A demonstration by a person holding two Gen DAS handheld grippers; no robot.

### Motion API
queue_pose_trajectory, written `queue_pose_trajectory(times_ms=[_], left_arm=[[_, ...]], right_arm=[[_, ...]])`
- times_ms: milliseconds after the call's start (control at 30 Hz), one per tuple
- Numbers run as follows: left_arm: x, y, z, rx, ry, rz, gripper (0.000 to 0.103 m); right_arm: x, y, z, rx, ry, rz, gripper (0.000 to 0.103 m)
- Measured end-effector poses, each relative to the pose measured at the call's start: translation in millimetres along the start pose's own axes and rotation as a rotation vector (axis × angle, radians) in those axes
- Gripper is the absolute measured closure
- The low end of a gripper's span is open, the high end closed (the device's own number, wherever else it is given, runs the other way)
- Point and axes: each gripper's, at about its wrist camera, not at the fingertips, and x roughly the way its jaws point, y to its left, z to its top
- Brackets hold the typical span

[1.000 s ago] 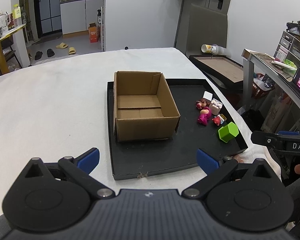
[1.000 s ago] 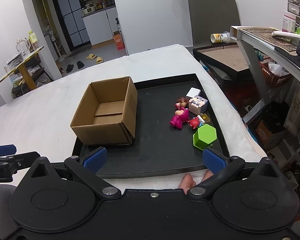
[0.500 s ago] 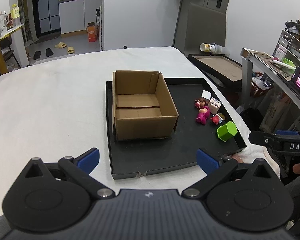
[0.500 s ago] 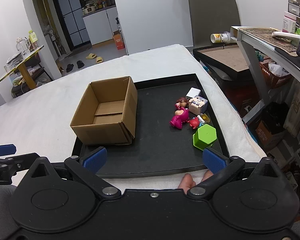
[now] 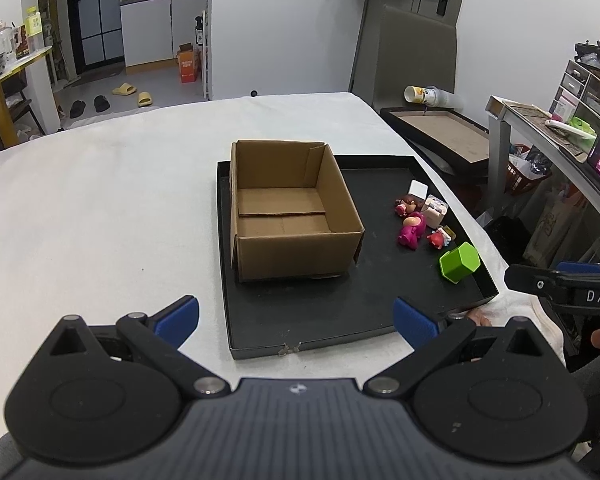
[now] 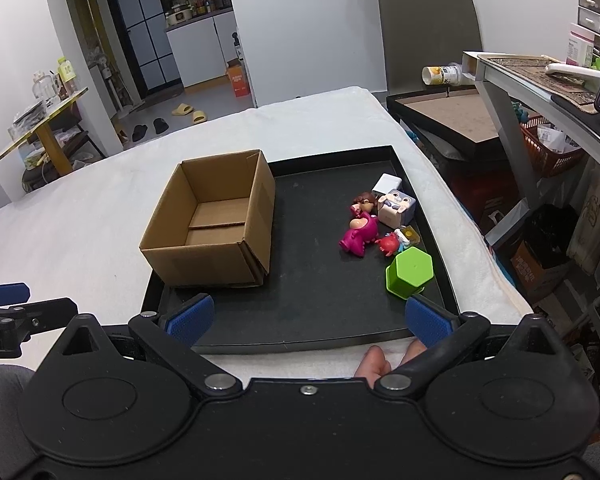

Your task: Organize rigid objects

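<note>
An empty open cardboard box [image 5: 292,216] [image 6: 216,220] stands on the left half of a black tray [image 5: 340,304] [image 6: 324,312]. On the tray's right side lie several small toys: a green hexagonal block [image 5: 459,262] [image 6: 409,273], a magenta figure [image 5: 411,231] [image 6: 359,232], a small red figure [image 6: 388,243], a grey-white cube [image 6: 397,208] and a white block [image 6: 386,181]. My left gripper [image 5: 296,318] hovers open near the tray's front edge. My right gripper [image 6: 308,318] is open too, just before the tray's front rim, nothing between its fingers.
The tray rests on a table under a white cloth [image 5: 100,216]. A second dark tray [image 6: 448,116] with a tipped cup [image 6: 440,75] sits at the back right. A grey shelf [image 6: 540,76] with clutter stands at the right. A person's fingers [image 6: 376,362] show below the tray.
Both grippers have stayed open and nearly still. The left view has drifted back slightly, so the box and tray appear a little smaller and farther.
</note>
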Motion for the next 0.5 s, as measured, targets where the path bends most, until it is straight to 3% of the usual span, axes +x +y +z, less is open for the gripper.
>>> queue_pose_trajectory(times_ms=[500], left_arm=[[2.8, 4.6, -1.0, -0.01, 0.0, -0.002, 0.001]], right_arm=[[1.9, -0.7, 1.3, -0.013, -0.008, -0.022, 0.0]])
